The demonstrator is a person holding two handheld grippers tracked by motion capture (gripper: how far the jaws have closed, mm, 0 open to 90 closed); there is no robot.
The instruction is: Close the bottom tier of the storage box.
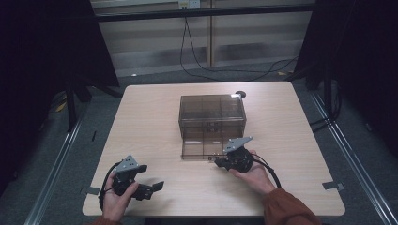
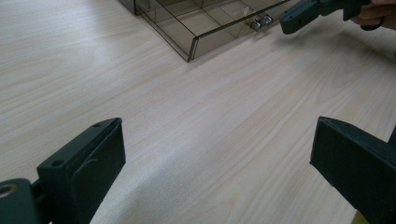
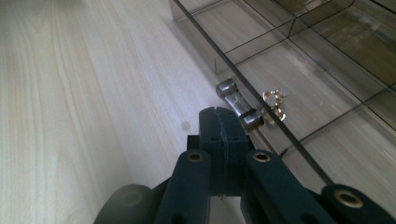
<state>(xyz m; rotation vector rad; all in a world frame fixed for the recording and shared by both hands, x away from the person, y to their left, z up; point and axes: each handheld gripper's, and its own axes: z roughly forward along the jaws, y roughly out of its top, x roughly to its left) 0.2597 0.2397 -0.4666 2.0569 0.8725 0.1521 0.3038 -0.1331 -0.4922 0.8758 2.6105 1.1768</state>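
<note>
A smoky clear drawer box (image 1: 212, 112) stands mid-table with its bottom drawer (image 1: 202, 149) pulled out toward me. The drawer is split into compartments, and a small gold trinket (image 3: 274, 103) lies in one behind the front wall. A small handle (image 3: 238, 105) with metal ends sits on the drawer front. My right gripper (image 3: 219, 116) is shut with nothing between its jaws, its tip just left of the handle. That same gripper (image 2: 290, 19) points at the handle (image 2: 260, 22) from close by. My left gripper (image 2: 219, 163) is open over bare table near the front left (image 1: 151, 190).
The light wood table (image 1: 155, 122) has rounded corners and tape tabs at its front corners. A small dark round object (image 1: 240, 94) lies behind the box. Cables run across the floor beyond the table, and dark stands flank both sides.
</note>
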